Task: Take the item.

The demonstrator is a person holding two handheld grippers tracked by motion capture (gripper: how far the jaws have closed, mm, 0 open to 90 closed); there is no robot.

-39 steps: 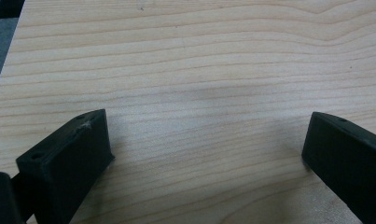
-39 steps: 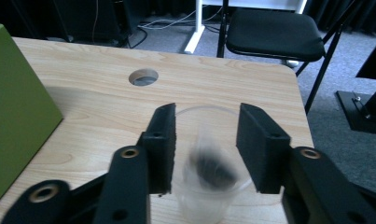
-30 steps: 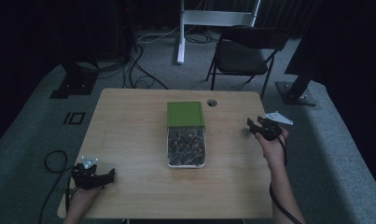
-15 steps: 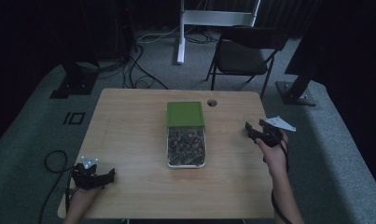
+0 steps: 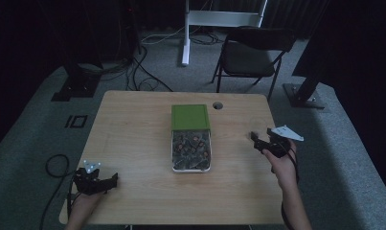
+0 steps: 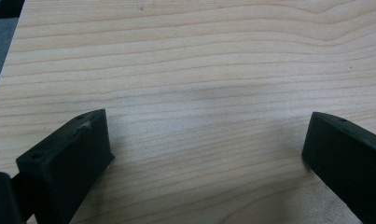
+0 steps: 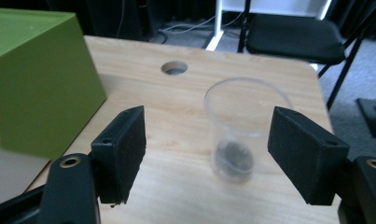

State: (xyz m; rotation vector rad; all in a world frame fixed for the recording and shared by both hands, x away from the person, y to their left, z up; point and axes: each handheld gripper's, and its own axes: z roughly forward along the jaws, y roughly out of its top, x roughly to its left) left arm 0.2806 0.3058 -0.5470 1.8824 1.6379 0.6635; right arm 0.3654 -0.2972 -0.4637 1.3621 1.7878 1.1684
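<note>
Right gripper view has the right tongs [image 7: 206, 158] released, their jaws having just been opening, with a clear plastic cup [image 7: 244, 128] standing upright on the table [image 7: 176, 116] just ahead of them and apart from both pads. It looks light, thin-walled, slick and easily crushed, so a gentle squeeze around mid-wall seems best. Left tongs [image 6: 204, 154] hang released over bare table.

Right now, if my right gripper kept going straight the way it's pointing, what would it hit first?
Most likely the clear plastic cup, which stands upright just ahead between the open jaws of the right gripper. Depth is hard to judge.
</note>
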